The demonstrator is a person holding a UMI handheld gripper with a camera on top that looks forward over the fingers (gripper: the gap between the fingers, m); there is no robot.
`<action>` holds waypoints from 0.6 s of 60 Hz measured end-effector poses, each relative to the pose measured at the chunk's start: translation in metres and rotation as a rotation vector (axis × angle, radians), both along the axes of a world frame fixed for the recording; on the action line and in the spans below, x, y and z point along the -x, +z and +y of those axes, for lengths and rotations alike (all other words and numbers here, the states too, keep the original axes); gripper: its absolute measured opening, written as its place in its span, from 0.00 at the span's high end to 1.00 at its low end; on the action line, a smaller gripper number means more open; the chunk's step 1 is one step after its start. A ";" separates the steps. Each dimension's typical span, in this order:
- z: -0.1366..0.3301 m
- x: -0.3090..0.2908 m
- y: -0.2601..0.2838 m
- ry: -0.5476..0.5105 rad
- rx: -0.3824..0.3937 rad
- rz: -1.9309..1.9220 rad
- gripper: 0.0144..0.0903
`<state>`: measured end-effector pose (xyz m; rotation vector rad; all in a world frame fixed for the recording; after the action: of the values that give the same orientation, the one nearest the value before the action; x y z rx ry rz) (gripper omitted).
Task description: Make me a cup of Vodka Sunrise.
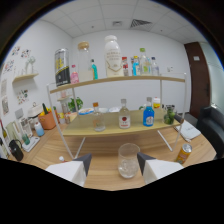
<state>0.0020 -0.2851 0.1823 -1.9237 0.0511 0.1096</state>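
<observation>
Glass (128, 160) stands upright on the wooden table (100, 177), empty as far as we can see, just ahead of the gripper (114, 163) and between the two finger tips. Jaws open: a clear gap shows at either side of the glass, nothing pressed.

Beyond the glass, a two-tier rack. Lower shelf (112, 131) carries a small clear bottle (98, 118), a bottle with a red label (124, 115) (likely the vodka, though we cannot read the label), a blue bottle (148, 114) and a green jar (169, 115). Upper shelf (120, 79) holds taller bottles, among them a large white one (112, 56). An orange can (183, 153) stands on the table off to the right of the rack leg.

Step in hand, as we judge it: take hold of the glass, or settle it as the pouring target before fetching a bottle.

To do it well: we keep the fingers level and centred so both pads meet the glass wall at once; close slowly and low on the body, not at the rim. Glass is smooth and light, so a lopsided squeeze could tip or skid it. Lift straight, clear of the rack's front edge.
</observation>
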 end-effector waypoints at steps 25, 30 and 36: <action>0.149 0.057 0.035 0.032 -0.077 -0.029 0.24; 0.164 0.056 0.023 0.020 -0.048 -0.054 0.42; 0.173 0.057 0.014 0.017 -0.025 -0.055 0.61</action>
<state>-0.0552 -0.1117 0.1961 -1.9009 -0.0036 0.0683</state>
